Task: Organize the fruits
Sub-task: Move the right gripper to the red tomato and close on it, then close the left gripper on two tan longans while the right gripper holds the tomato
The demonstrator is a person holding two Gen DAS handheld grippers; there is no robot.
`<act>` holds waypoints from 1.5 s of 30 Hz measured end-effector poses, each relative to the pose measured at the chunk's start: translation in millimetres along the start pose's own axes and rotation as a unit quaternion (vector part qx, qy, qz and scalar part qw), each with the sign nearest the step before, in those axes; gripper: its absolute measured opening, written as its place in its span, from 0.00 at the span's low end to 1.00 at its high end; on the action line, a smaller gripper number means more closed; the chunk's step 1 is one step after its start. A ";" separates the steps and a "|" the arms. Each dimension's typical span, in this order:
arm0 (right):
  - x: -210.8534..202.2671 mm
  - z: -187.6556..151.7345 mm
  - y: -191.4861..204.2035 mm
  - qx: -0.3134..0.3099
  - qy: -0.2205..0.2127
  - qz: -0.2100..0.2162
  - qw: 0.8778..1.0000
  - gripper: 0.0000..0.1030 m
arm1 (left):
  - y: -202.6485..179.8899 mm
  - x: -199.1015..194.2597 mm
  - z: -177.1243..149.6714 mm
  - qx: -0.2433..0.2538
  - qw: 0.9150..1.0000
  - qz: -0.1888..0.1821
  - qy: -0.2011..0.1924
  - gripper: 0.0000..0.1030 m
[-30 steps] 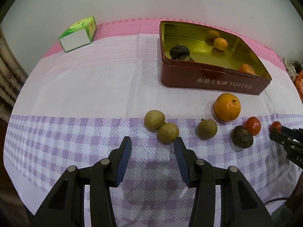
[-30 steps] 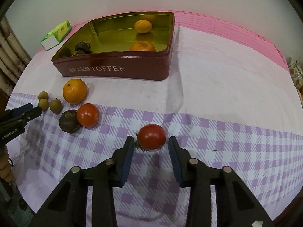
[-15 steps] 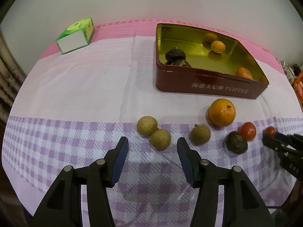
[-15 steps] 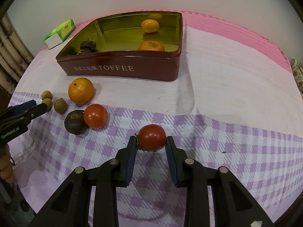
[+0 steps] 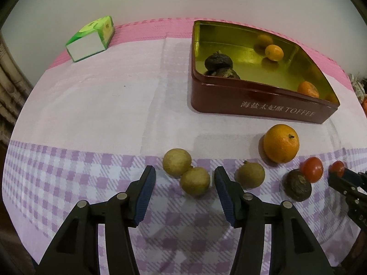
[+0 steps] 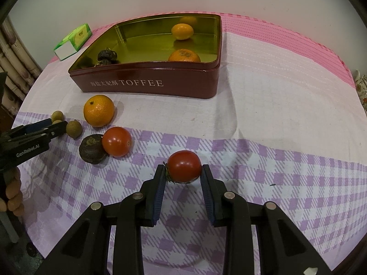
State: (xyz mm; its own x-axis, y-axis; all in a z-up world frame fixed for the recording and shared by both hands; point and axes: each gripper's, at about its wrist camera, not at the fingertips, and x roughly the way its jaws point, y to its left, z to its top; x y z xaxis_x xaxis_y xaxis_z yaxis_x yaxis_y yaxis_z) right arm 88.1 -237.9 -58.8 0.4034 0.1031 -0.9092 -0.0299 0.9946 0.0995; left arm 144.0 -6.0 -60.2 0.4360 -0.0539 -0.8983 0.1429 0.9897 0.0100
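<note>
1. The right gripper (image 6: pixel 183 171) has its jaws closed on a red tomato (image 6: pixel 184 166), both pads pressing its sides; the tomato sits in front of the toffee tin (image 6: pixel 146 84), on the checked part of the cloth.
2. The left gripper (image 5: pixel 184 178) stands with its jaws apart (roughly a third open), holding nothing; a tan longan (image 5: pixel 195 180) lies between the fingertips, touching neither pad.
3. A second longan (image 5: pixel 176 162) touches the first on the side nearer the tin, and a third longan (image 5: pixel 250 175) lies just outside the left gripper's right finger.
4. In front of the tin's lettered wall rests an orange (image 6: pixel 98 110); farther from the tin a second tomato (image 6: pixel 116 141) touches a dark wrinkled fruit (image 6: pixel 92 149).
5. Inside the tin lie two oranges (image 6: pixel 182 31) and two dark fruits (image 6: pixel 107 55), at opposite ends.
6. A green box (image 5: pixel 90 39) stands on the bench well to the left of the tin, near the pink edge of the cloth (image 6: pixel 275 87).
</note>
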 end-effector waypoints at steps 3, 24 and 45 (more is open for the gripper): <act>0.0 -0.5 0.2 0.001 0.000 0.000 1.000 0.28 | -3.0 0.9 -1.1 0.006 1.000 0.000 0.000 0.52; -0.4 0.0 0.9 0.001 -0.001 -0.001 1.000 0.28 | -21.1 -13.5 -3.0 0.028 0.999 -0.011 -0.018 0.39; -19.6 9.3 6.7 -0.008 -0.023 0.002 1.000 0.27 | -27.7 -35.5 8.7 0.033 0.998 -0.026 -0.045 0.39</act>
State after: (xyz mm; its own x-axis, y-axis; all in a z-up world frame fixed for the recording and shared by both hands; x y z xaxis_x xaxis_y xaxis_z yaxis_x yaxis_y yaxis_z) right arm 88.4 -233.4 -36.6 0.4443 0.1065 -0.8895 -0.0466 0.9943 0.0957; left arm 132.3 -32.6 -24.8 0.5036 -0.1202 -0.8556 0.2250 0.9743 -0.0044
